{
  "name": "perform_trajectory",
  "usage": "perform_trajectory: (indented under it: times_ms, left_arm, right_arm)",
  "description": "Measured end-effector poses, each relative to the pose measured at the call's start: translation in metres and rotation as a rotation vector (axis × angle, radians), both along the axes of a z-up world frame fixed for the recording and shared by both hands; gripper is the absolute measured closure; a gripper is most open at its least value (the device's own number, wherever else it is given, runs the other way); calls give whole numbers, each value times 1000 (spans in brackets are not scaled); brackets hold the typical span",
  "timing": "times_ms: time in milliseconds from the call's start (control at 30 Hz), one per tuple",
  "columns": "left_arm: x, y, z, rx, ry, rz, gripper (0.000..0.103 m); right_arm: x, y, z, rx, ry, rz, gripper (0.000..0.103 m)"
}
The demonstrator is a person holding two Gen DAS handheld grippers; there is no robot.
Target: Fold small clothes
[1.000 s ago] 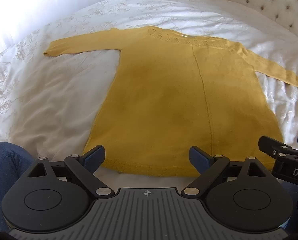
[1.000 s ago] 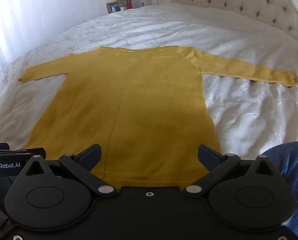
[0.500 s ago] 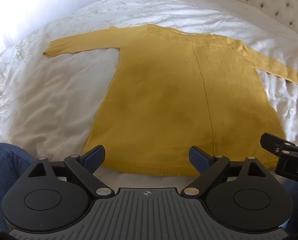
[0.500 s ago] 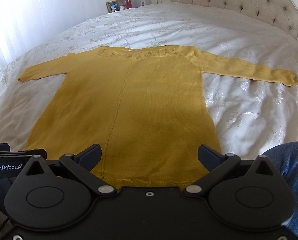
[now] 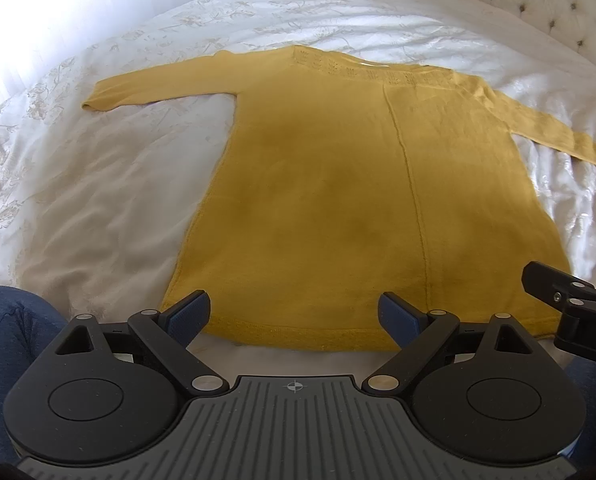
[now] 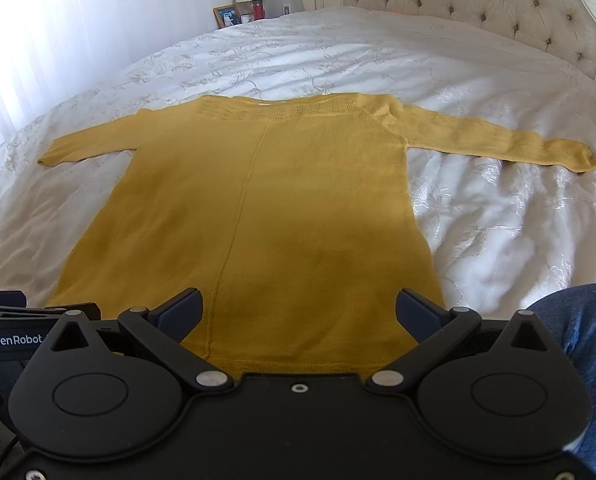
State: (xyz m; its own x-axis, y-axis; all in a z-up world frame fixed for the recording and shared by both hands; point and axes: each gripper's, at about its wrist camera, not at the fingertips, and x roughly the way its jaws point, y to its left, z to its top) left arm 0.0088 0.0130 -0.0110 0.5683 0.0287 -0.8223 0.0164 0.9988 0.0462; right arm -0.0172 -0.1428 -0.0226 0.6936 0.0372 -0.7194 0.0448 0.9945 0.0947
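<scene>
Both grippers' fingers gape wide, gripping nothing: left gripper (image 5: 294, 316) and right gripper (image 6: 298, 312) hover at the hem of the yellow sweater (image 5: 337, 200), spread flat on the white bedspread (image 5: 98, 200).

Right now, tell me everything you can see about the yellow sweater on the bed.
The yellow sweater is a mustard knit with long sleeves, an openwork band along the neckline and a raised seam down its middle. It lies flat and unfolded on the white bedspread, sleeves spread out to both sides, hem nearest the cameras, neckline toward the headboard. The fabric looks smooth, with few wrinkles. Only the bedspread touches it; the left gripper and right gripper are open by the hem, gripping nothing.
</scene>
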Motion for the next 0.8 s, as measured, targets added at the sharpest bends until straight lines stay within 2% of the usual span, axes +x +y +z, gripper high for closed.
perform_trajectory:
  times_ms: [800]
  left_arm:
    - [8, -4, -5, -10, 25, 0, 11]
  right_arm:
    - [1, 1, 0, 0, 2, 0, 1]
